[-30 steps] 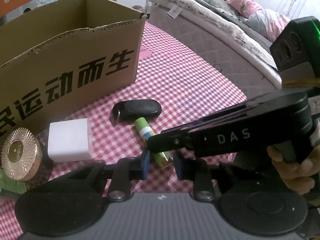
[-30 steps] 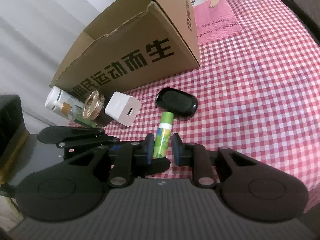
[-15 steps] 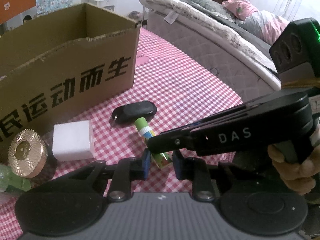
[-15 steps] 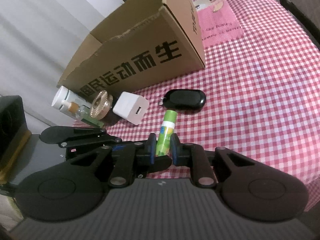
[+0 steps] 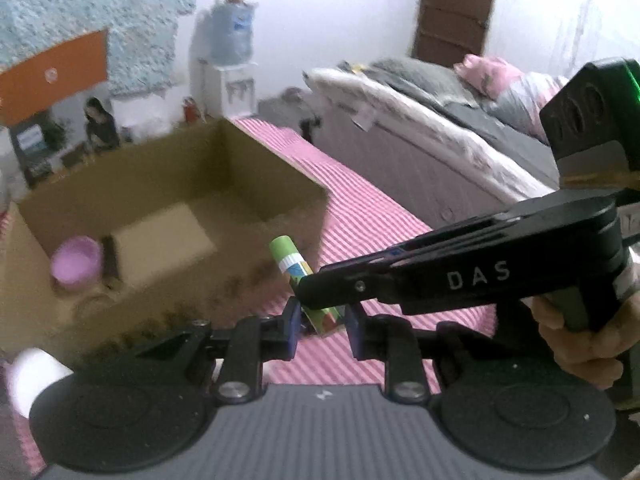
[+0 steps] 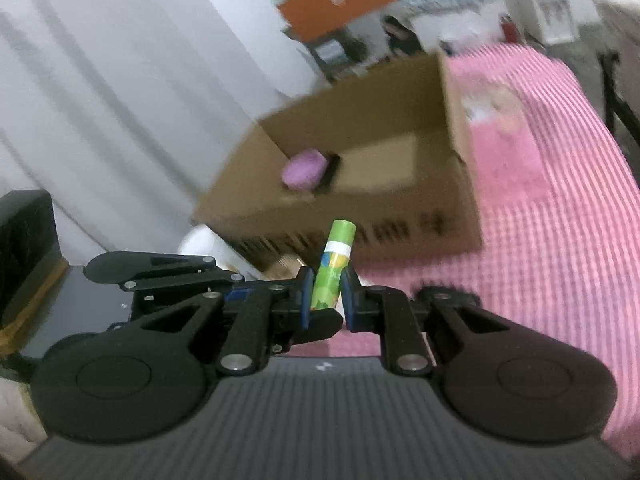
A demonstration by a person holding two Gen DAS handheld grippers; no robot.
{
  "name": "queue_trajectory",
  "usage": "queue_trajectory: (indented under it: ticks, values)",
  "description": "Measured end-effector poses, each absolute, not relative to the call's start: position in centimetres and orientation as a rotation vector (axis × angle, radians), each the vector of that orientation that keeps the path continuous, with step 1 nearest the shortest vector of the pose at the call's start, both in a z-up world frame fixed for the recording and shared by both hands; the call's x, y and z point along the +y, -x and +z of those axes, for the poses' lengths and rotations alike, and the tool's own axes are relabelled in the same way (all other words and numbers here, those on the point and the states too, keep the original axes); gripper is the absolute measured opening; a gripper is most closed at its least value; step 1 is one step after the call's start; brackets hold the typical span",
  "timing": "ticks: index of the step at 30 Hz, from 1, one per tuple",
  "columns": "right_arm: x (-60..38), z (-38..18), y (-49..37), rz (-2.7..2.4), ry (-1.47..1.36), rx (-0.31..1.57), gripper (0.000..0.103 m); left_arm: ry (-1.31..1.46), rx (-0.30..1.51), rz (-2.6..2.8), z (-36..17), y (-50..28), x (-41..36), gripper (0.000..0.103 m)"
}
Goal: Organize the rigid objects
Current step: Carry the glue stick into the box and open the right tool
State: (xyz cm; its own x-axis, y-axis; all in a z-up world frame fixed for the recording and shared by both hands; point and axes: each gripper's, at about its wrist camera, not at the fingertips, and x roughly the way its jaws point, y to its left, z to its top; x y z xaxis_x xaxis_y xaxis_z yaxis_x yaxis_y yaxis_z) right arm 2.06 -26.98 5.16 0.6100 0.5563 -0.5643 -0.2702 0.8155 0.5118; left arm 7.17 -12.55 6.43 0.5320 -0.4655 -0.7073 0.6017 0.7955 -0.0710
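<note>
Glue stick (image 6: 330, 272) rides clear of the worktop (image 6: 560, 240) with my right gripper (image 6: 325, 294) jaws clamped on it and my left gripper (image 5: 322, 322) narrowed alongside, cardboard box (image 6: 460, 184) holding only a purple cup (image 6: 302, 170), other pieces seemingly left.

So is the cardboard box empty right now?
No, the cardboard box already holds a purple container on its floor.

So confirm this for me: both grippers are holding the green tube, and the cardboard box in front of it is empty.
Not quite. The cardboard box is not empty: a purple cup lies inside near one end, with something dark beside it, as the right wrist view shows. The rest holds: the left gripper and right gripper both hold the green tube.
</note>
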Motion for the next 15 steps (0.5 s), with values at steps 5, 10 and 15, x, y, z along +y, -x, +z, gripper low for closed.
queue_trajectory:
  ticks: [5,10,15]
  values:
    - [-24.5,8.0,-6.5,0.571,-0.356,0.752,0.015,-0.191,0.777,-0.568,9.1,-10.2,-10.5,0.025]
    - [-22.5,8.3,-12.5,0.623,-0.366,0.821,0.015,-0.165,0.874,-0.52,9.1,-15.3,-8.9,0.025]
    - [-20.8,5.8,-18.7,0.644,-0.413,0.979,0.015,-0.144,1.029,-0.494,7.1,-20.0,-7.5,0.025]
